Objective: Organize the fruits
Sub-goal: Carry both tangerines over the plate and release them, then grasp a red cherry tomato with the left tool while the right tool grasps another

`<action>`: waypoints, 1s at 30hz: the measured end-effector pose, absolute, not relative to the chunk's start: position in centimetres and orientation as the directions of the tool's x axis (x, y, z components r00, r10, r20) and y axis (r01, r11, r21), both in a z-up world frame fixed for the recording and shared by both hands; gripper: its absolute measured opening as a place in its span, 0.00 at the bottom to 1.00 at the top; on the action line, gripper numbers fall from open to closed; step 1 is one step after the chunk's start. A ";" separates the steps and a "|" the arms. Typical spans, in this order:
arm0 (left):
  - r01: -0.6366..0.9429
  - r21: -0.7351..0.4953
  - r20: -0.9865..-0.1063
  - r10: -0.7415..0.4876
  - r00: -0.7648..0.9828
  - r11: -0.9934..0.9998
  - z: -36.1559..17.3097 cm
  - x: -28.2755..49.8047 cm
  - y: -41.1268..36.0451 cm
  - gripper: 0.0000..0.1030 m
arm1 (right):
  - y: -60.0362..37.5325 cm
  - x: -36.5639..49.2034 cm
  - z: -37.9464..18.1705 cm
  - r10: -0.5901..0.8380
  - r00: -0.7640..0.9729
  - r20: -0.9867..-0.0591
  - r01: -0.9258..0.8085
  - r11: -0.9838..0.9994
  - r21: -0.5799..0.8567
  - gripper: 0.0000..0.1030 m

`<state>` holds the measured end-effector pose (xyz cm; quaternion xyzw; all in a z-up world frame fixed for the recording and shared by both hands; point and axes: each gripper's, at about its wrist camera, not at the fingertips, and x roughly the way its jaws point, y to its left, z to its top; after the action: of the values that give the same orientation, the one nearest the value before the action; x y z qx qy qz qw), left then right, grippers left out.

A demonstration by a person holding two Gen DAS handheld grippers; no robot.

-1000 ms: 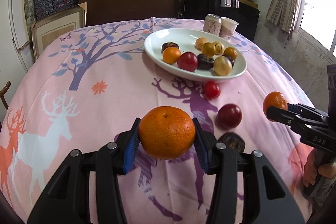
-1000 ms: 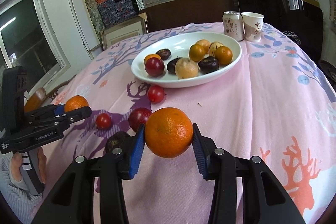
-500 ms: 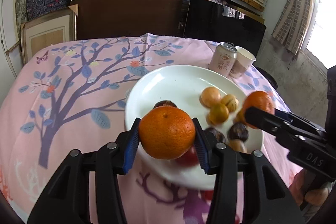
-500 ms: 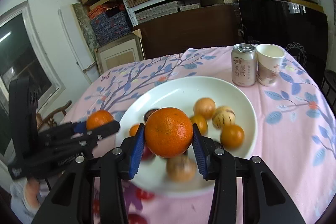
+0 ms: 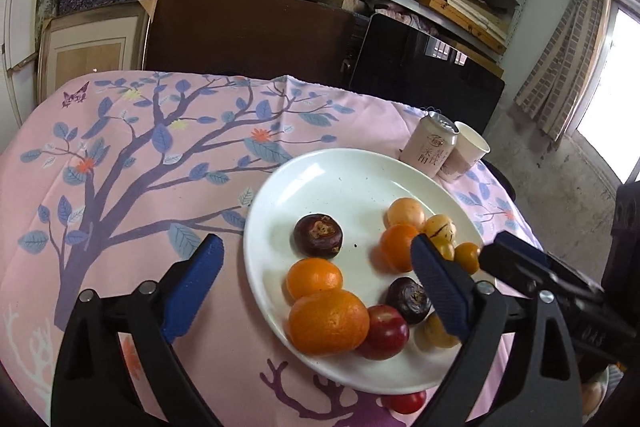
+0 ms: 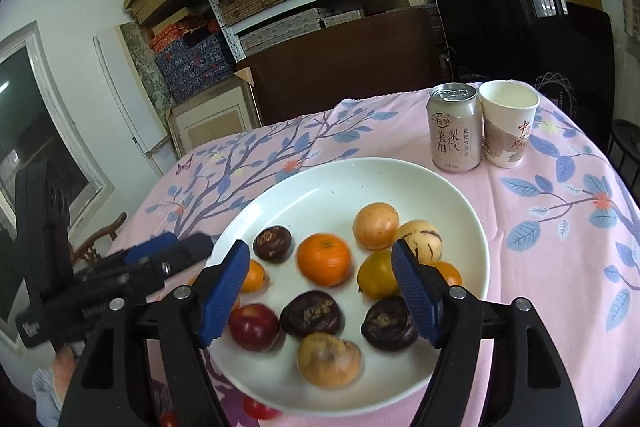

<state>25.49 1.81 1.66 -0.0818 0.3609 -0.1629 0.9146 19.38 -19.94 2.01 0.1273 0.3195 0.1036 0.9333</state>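
A white plate on the pink tablecloth holds several fruits: oranges, dark brown fruits, a red one and yellow-brown ones. My left gripper is open above the plate's near left rim; the large orange lies on the plate below it. My right gripper is open over the plate; an orange lies below it, slightly blurred. The right gripper also shows in the left wrist view, and the left gripper in the right wrist view.
A drink can and a paper cup stand just behind the plate. Small red fruits lie on the cloth at the plate's near rim. Chairs and shelves stand behind the table.
Both grippers moved forward over the plate, opened and let go of their oranges, which now lie on the plate.
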 end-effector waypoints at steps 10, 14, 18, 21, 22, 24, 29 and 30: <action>0.217 -0.189 -0.667 -0.288 0.687 0.958 0.8 17.2 3.7 0.94 | -22.1 12.4 -0.7 0.262 0.764 -0.590 -0.031 0.928 0.371 0.82; 0.198 -0.195 -0.680 -0.278 0.678 0.961 -0.4 13.4 4.9 0.94 | -22.9 9.7 -0.9 0.267 0.773 -0.575 -0.010 0.912 0.410 0.91; 0.184 -0.166 -0.701 -0.247 0.669 0.969 -1.6 10.6 5.4 0.95 | -24.1 7.7 -0.9 0.240 0.799 -0.551 0.025 0.902 0.430 0.94; 0.172 -0.151 -0.733 -0.227 0.641 0.973 -3.0 9.4 5.6 0.95 | -24.4 7.2 -1.4 0.262 0.790 -0.554 0.026 0.889 0.457 0.94; 0.172 -0.148 -0.741 -0.224 0.633 0.974 -3.3 9.2 5.6 0.95 | -24.3 7.3 -1.5 0.269 0.784 -0.560 0.021 0.890 0.456 0.94; 0.173 -0.139 -0.751 -0.217 0.624 0.975 -3.7 9.0 5.5 0.95 | -23.8 7.4 -1.5 0.283 0.774 -0.566 0.002 0.894 0.449 0.94; 0.178 -0.107 -0.793 -0.192 0.578 0.978 -5.0 9.8 4.8 0.96 | -23.2 7.7 -1.7 0.293 0.758 -0.583 -0.010 0.898 0.439 0.94; 0.183 -0.103 -0.798 -0.191 0.571 0.978 -5.2 9.9 4.7 0.96 | -23.3 7.7 -1.7 0.292 0.757 -0.585 -0.003 0.896 0.444 0.94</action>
<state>9.89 4.66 -5.19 -0.0045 0.4510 -0.1056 0.8863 7.73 -23.28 -1.72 0.2129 0.3392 0.0810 0.9127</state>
